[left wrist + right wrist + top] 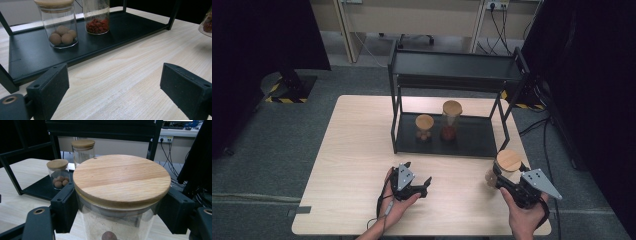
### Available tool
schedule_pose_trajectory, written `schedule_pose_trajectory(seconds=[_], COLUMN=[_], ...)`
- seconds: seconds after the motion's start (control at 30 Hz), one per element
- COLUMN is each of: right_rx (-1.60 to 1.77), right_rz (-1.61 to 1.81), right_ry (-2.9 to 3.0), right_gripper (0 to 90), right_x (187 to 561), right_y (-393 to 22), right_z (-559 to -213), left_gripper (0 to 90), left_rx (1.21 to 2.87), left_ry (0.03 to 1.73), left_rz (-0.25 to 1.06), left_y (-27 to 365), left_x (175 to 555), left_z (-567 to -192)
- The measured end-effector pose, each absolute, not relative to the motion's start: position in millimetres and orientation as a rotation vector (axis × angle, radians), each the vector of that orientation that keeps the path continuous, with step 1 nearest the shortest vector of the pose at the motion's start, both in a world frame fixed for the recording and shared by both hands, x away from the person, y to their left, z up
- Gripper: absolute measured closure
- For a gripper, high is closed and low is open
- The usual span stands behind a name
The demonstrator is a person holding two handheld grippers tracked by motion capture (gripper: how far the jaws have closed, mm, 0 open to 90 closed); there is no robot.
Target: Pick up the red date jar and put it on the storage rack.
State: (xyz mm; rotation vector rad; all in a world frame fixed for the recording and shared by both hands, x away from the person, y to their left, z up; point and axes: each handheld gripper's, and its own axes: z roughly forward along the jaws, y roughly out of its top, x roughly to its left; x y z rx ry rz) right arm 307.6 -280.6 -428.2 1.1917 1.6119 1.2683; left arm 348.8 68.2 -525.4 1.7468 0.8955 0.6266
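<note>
My right gripper is shut on a glass jar with a wooden lid near the table's right edge, just in front of the black rack. In the right gripper view the jaws press on both sides of that jar, just under its lid, and a brown ball lies inside. My left gripper rests in a hand at the table's front middle. Its jaws stand wide open over bare wood. On the rack's lower shelf stand a short jar of brown balls and a taller jar with red contents.
The rack's upper shelf overhangs the two jars, and its posts stand at the corners. The wooden table has free room on its left half. Black curtains, desks and cables lie beyond the table.
</note>
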Motion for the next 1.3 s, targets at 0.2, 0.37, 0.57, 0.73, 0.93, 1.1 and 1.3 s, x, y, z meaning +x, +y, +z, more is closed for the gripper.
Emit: schedule_pose_trajectory(seconds=[0.2, 0.37, 0.57, 0.73, 0.93, 1.1, 1.3], right_rx=[1.180, 1.173, 1.165, 1.156, 1.151, 1.154, 1.160], right_rz=[1.273, 1.280, 1.289, 1.297, 1.301, 1.302, 1.304], right_ry=[1.613, 1.612, 1.610, 1.610, 1.612, 1.614, 1.614], right_gripper=[25.5, 25.5, 25.5, 25.5, 25.5, 25.6, 25.5], right_x=[310.6, 312.7, 316.6, 320.0, 324.6, 328.1, 331.4], right_y=[-277.4, -273.9, -270.0, -266.0, -262.6, -261.5, -260.8], right_z=[-424.3, -422.2, -418.7, -415.4, -412.7, -412.3, -411.9], left_gripper=[8.0, 8.1, 8.1, 8.0, 8.1, 8.0, 8.1], left_rx=[1.747, 1.747, 1.748, 1.748, 1.749, 1.748, 1.748], left_ry=[0.895, 0.896, 0.896, 0.896, 0.894, 0.894, 0.894], left_rz=[0.626, 0.625, 0.624, 0.624, 0.626, 0.626, 0.627], left_y=[68.3, 68.3, 68.2, 68.3, 68.2, 68.2, 68.1], left_x=[348.8, 348.9, 349.0, 348.9, 348.8, 348.8, 348.8], left_z=[-525.4, -525.3, -525.4, -525.3, -525.3, -525.4, -525.4])
